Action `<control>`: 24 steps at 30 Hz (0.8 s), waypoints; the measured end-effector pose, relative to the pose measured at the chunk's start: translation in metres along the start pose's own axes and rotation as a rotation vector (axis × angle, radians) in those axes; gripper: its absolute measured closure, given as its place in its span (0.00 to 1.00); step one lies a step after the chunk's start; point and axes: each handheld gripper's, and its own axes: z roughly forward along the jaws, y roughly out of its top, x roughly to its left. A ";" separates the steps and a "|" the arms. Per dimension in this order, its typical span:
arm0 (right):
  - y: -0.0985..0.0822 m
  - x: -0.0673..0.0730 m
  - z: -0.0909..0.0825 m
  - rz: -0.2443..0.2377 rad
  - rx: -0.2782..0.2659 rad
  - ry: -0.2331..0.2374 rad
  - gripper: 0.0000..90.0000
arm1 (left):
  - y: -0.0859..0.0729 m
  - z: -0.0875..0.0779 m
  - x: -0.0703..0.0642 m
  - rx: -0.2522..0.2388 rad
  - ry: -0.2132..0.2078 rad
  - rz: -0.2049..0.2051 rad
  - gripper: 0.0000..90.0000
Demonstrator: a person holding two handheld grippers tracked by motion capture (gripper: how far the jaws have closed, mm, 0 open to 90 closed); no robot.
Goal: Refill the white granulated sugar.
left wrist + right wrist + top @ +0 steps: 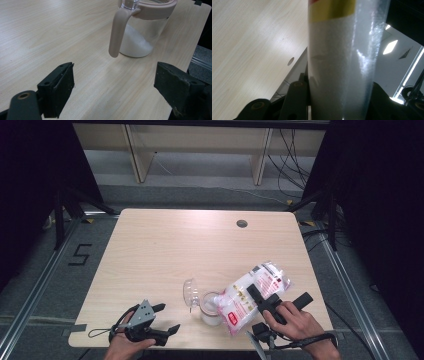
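Down at the surface's (150, 245) six o'clock edge, right tool (264, 302) clamps the sugar bag (252, 292) tipped into the jar (210, 308); left tool (165, 318) idles open. Pour slowly, steady the jar.

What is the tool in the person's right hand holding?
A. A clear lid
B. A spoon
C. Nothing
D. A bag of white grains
D: the right tool is clamped on the bag, tilted with its low end at the jar; in the right gripper view the bag of white grains sits between the jaws.
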 end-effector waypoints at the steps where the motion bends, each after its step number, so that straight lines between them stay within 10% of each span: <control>1: 0.000 0.000 0.000 -0.003 -0.001 0.001 0.78 | 0.000 0.000 -0.001 0.000 0.000 -0.012 0.18; 24: 0.001 0.002 0.001 0.006 -0.007 0.009 0.80 | 0.000 0.001 -0.002 -0.012 0.002 -0.026 0.18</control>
